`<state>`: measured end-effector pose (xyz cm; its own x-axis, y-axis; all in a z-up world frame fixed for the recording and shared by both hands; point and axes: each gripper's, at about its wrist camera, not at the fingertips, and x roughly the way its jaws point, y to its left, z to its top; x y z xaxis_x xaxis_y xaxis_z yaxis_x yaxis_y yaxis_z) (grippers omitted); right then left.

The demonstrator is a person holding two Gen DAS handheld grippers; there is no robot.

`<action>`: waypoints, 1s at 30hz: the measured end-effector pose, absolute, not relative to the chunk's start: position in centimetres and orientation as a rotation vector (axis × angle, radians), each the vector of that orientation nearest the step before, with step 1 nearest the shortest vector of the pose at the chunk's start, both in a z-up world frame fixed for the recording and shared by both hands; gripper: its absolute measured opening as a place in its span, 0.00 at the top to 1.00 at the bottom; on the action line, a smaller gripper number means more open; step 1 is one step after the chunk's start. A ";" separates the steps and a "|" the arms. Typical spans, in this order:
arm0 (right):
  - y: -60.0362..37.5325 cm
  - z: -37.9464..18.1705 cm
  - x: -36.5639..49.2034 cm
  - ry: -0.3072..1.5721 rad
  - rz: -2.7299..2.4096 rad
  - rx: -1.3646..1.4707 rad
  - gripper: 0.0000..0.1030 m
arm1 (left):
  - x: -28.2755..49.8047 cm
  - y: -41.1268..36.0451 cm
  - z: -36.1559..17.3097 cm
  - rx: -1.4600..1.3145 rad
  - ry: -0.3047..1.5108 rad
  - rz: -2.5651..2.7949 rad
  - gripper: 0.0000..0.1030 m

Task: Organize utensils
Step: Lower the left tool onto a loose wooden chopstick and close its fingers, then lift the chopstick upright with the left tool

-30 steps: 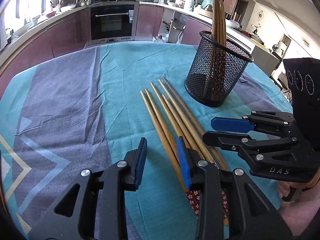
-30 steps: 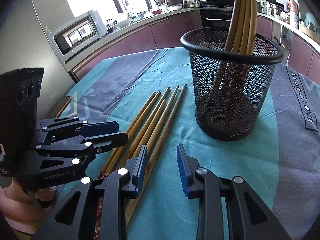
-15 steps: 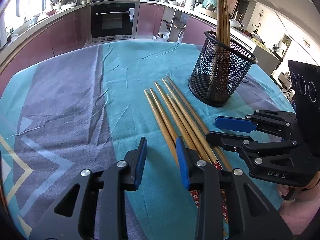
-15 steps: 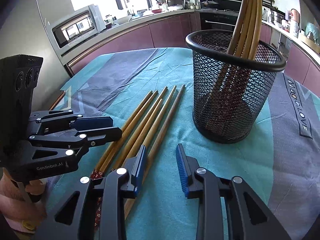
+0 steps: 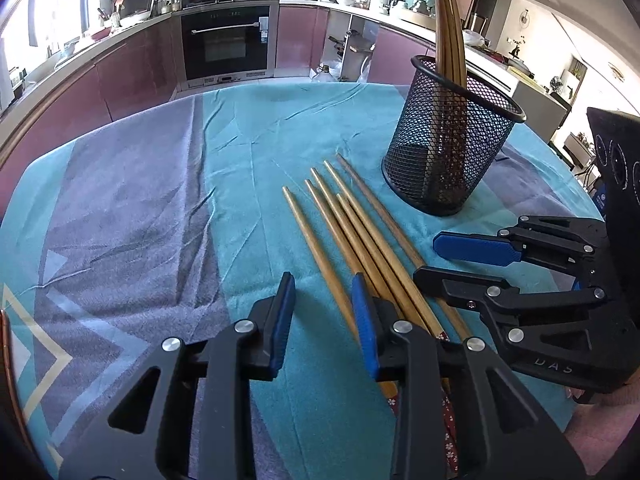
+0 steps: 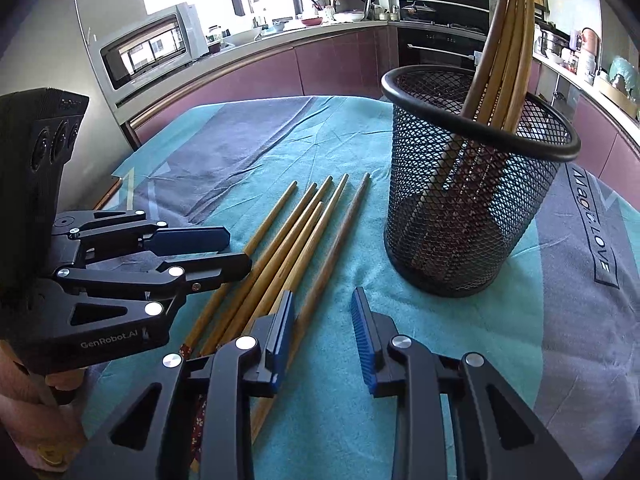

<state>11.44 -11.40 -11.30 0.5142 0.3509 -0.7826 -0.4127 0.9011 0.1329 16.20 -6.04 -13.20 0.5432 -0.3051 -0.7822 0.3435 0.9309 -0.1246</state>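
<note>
Several wooden chopsticks (image 5: 352, 232) lie side by side on the teal cloth, tips toward a black mesh cup (image 5: 448, 148) that holds several more upright. My left gripper (image 5: 322, 312) hovers open over their left side, with the leftmost stick running under the gap beside its right finger. In the same view my right gripper (image 5: 426, 258) stands open over the right side of the bundle. In the right wrist view my right gripper (image 6: 322, 312) is open, with its left finger over the chopsticks (image 6: 304, 232). The mesh cup (image 6: 468, 216) stands just beyond it, and my left gripper (image 6: 240, 250) is at the left.
The tablecloth (image 5: 132, 216) has a wide purple band left of the sticks and printed lettering (image 6: 596, 220) right of the cup. Kitchen counters, an oven (image 5: 224, 44) and a microwave (image 6: 152, 48) ring the table. A hand (image 6: 24, 400) holds the left gripper.
Both grippers stay over the chopsticks. The right gripper has tilted slightly, so the cup sits lower in its view. Nothing was taken hold of.
</note>
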 end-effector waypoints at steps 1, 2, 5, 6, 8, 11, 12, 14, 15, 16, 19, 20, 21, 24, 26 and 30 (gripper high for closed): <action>-11.4 -11.3 11.5 0.923 0.458 -0.073 0.74 | 16.3 -6.0 -13.2 0.043 0.920 -0.385 0.73; -11.4 -11.3 11.5 0.922 0.456 -0.073 0.74 | 16.3 -5.9 -13.2 0.042 0.921 -0.384 0.74; -11.3 -11.4 11.6 0.921 0.450 -0.077 0.75 | 16.5 -5.8 -13.3 0.040 0.922 -0.378 0.75; -11.3 -11.4 11.7 0.920 0.447 -0.078 0.75 | 16.6 -5.7 -13.3 0.039 0.922 -0.376 0.75; -11.2 -11.4 11.9 0.919 0.443 -0.078 0.74 | 16.9 -5.8 -13.3 0.040 0.921 -0.373 0.75; -10.9 -11.4 12.3 0.915 0.435 -0.081 0.75 | 17.2 -5.9 -13.3 0.039 0.920 -0.365 0.75; -10.8 -11.4 12.4 0.914 0.431 -0.084 0.75 | 17.3 -6.0 -13.3 0.039 0.920 -0.363 0.75; -10.6 -11.4 12.7 0.912 0.427 -0.083 0.75 | 17.4 -6.1 -13.3 0.040 0.918 -0.359 0.77; -10.6 -11.4 12.9 0.912 0.424 -0.081 0.75 | 17.5 -6.1 -13.4 0.039 0.917 -0.358 0.77; -10.6 -11.4 13.0 0.912 0.422 -0.077 0.76 | 17.5 -6.1 -13.4 0.036 0.917 -0.358 0.77; -10.6 -11.4 13.2 0.911 0.414 -0.077 0.81 | 17.7 -6.2 -13.4 0.030 0.918 -0.356 0.77; -10.6 -11.4 13.3 0.912 0.412 -0.072 0.84 | 17.7 -6.2 -13.4 0.028 0.918 -0.354 0.77; -10.7 -11.4 13.4 0.913 0.411 -0.065 0.85 | 17.8 -6.2 -13.4 0.027 0.918 -0.350 0.77; -10.7 -11.4 13.6 0.916 0.415 -0.052 0.90 | 17.7 -6.3 -13.4 0.023 0.918 -0.336 0.83; -10.8 -11.4 13.6 0.916 0.415 -0.046 0.90 | 17.8 -6.2 -13.4 0.010 0.921 -0.336 0.87; -11.3 -11.5 13.7 0.922 0.422 -0.004 0.91 | 17.7 -6.2 -13.4 -0.007 0.920 -0.323 0.88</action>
